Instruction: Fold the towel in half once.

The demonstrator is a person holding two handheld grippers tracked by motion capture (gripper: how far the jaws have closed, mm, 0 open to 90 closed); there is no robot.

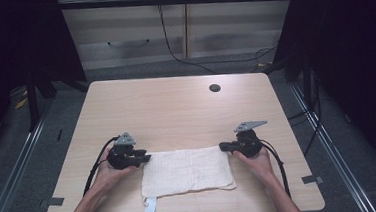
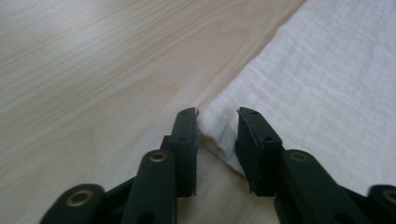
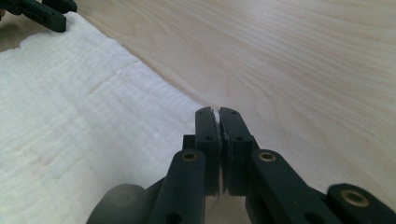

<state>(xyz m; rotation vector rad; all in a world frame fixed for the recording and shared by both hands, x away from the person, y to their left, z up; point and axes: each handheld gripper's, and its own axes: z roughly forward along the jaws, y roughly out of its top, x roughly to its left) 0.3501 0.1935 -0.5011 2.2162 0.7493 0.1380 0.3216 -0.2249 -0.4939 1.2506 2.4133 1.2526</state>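
In the high view the tabletop [image 1: 176, 107] is evenly and softly lit, while the room past its left and right edges sinks into near-black. Shadows are faint. In both gripper views the wood's far stretch shows a pale sheen, the nearest black linkage is blurred, and the white cloth [image 2: 327, 84] is nearly overexposed.
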